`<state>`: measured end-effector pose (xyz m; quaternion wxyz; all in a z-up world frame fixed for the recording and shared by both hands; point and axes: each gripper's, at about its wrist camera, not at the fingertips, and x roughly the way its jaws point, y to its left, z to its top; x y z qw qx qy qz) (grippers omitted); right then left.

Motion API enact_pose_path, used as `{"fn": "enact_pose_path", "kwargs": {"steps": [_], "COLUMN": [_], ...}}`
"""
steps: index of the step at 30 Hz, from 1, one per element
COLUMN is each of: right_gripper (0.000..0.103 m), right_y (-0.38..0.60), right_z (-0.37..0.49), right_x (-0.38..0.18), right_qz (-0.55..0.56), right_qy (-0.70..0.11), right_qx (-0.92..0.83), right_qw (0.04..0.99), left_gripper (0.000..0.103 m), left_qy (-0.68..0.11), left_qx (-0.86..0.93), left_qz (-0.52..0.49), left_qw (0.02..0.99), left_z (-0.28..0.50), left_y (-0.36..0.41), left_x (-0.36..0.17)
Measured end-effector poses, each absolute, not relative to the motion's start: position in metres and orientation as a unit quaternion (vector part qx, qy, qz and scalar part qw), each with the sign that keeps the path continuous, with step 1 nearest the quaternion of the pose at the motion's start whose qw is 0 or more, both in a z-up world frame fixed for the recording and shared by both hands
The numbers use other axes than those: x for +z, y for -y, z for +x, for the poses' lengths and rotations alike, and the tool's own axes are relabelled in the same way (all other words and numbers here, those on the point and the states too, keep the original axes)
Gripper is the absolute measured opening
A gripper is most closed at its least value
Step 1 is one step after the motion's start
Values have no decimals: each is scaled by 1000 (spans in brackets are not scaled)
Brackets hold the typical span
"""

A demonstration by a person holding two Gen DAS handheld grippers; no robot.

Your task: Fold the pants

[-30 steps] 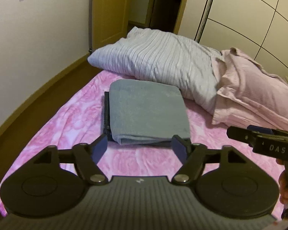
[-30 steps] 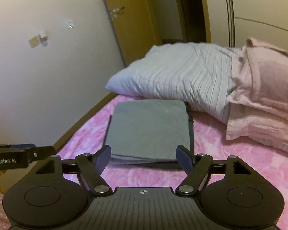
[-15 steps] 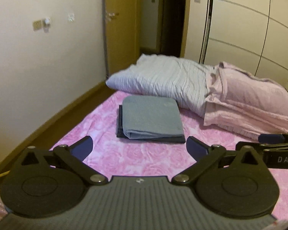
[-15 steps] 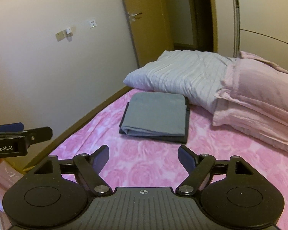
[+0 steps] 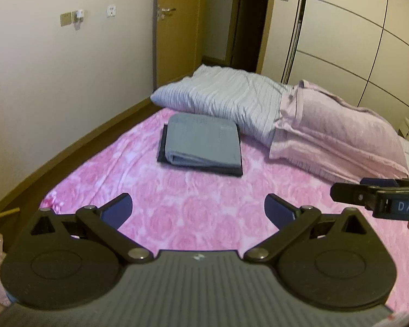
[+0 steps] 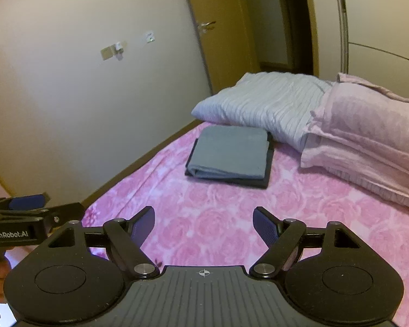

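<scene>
Both of my claws have drawn back from the folded pants [image 5: 201,143] over the last second: a moment ago the grey bundle sat just beyond my fingertips, and now a wide stretch of pink bedspread [image 5: 193,207] lies between us. My left claw [image 5: 197,212] is spread wide with nothing between its pads, wider than it was a second ago. My right claw [image 6: 203,224] is likewise parted and empty.

As I judge it, the folding is done. The pants lie as a neat grey rectangle, stacked squarely on a darker folded piece [image 6: 261,184] whose edges peek out at the near and left sides. No loose leg or waistband trails out. If anything is left, it is only to pull away fully; I see no corner that needs tidying, though the far edge is tucked close to the striped pillow [image 5: 226,98] and I cannot check it well.

The bundle rests on the far part of the bed, straight ahead of my left claw and slightly left of centre ahead of my right one, well apart from both. A pink pillow [image 6: 368,136] lies to its right, and the wall runs along the left.
</scene>
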<state>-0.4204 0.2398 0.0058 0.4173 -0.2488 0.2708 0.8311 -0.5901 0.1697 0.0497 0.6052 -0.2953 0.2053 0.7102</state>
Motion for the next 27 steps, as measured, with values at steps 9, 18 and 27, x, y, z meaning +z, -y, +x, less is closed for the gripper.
{"fn": "enact_pose_path", "kwargs": {"steps": [9, 18, 27], "right_gripper": [76, 76, 76], "right_y": [-217, -219, -222], "right_z": [-413, -411, -409], "right_x": [-3, -10, -14], "right_qz": [-268, -282, -285], "right_qy": [-267, -267, -273], "right_qx": [841, 841, 840], "right_qw": [386, 376, 372], "left_gripper": [102, 102, 102], "left_qy": [-214, -219, -226], "left_qx": [715, 717, 715], "left_qz": [-310, -323, -325], "left_qw": [588, 578, 577], "left_z": [-578, -575, -571], "left_y": [-150, -151, -155], "left_x": [41, 35, 33]}}
